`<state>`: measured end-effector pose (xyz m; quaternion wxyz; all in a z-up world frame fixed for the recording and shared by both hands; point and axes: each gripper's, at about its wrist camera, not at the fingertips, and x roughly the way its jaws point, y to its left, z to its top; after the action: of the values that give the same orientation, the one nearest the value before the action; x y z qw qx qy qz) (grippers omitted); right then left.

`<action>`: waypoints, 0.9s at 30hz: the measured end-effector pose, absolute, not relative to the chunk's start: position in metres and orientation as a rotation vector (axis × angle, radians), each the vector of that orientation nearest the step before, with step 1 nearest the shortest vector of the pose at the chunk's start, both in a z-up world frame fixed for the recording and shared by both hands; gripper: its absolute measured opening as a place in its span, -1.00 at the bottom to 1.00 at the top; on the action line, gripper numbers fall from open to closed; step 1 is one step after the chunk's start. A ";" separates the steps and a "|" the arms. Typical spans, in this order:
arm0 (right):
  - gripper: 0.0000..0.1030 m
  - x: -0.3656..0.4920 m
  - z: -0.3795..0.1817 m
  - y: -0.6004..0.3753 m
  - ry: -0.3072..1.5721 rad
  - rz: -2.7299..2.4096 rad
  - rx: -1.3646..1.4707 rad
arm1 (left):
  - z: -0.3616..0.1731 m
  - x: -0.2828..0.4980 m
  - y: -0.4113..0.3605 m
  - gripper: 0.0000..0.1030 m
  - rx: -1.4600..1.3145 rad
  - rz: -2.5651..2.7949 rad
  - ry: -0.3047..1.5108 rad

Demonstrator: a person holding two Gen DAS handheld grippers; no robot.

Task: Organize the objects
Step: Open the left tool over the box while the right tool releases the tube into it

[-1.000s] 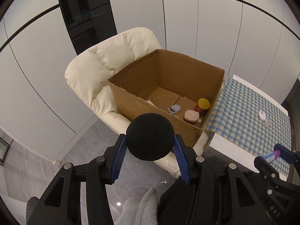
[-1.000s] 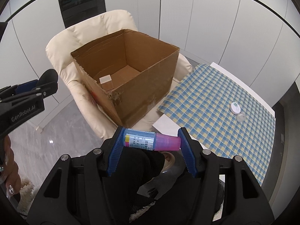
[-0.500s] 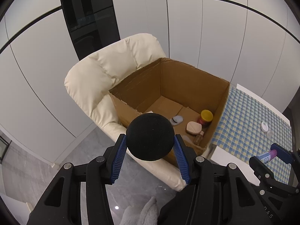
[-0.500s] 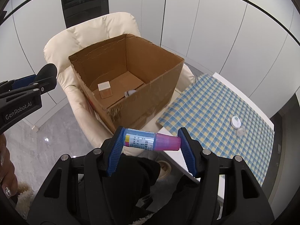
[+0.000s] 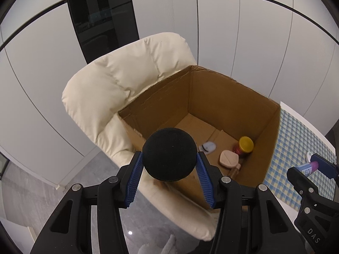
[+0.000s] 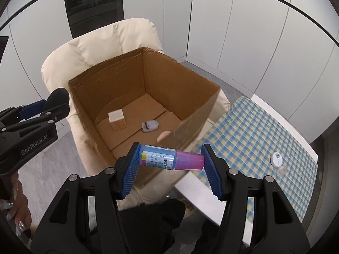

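The cardboard box (image 5: 211, 110) sits open on a cream chair (image 5: 118, 89), and this is where the things go. Inside it lie a jar with a yellow lid (image 5: 245, 146), a flat pink case (image 5: 228, 159), a small grey thing (image 6: 150, 125) and a little white block (image 6: 117, 119).

The left hand-held gripper (image 5: 169, 169) is closed on a black foam ball (image 5: 169, 154). The ball is squeezed between the two blue pads and hangs above the near wall of the box. The right hand-held gripper (image 6: 170, 161) is closed on a small bottle (image 6: 169, 160) with a blue body and a pink cap. It holds the bottle by its two ends, lying sideways and a bit tilted, just in front of the box edge.

On the table (image 6: 199, 192), on a blue checked cloth (image 6: 250, 131), a round white lid (image 6: 277, 158) and a small clear thing (image 6: 281, 171) still wait.

What could go wrong? The bottle is only pinched at its tips, so it may slip or twist out before it is over the box. The ball is light and bouncy, so if dropped from high up it may hop back out or hit the wall and fall on the floor. The two grippers are near each other and could bump. A push on the box could make it slide on the soft chair.
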<state>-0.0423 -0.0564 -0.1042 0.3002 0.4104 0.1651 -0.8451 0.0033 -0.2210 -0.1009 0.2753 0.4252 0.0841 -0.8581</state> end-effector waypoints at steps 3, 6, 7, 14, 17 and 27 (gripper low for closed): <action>0.17 -0.055 -0.108 -0.069 0.444 -2.233 1.083 | -0.105 -0.014 -0.230 -0.01 1.143 -2.300 0.219; 0.17 -0.068 -0.114 -0.084 0.451 -2.225 1.081 | -0.109 -0.029 -0.236 -0.01 1.146 -2.294 0.210; 0.17 -0.073 -0.117 -0.089 0.452 -2.222 1.080 | -0.111 -0.034 -0.238 -0.01 1.146 -2.294 0.208; 0.17 -0.095 -0.129 -0.106 0.446 -2.207 1.081 | -0.124 -0.059 -0.244 -0.01 1.174 -2.283 0.192; 0.17 -0.101 -0.135 -0.110 0.440 -2.201 1.092 | -0.130 -0.066 -0.246 -0.01 1.189 -2.281 0.187; 0.79 -0.111 -0.136 -0.105 0.394 -2.269 1.053 | -0.135 -0.068 -0.255 0.98 1.189 -2.245 0.186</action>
<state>-0.1114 -0.1052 -0.1358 0.3001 0.3968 0.1485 -0.8547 -0.0677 -0.2551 -0.1350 0.2927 0.4465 0.0697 -0.8427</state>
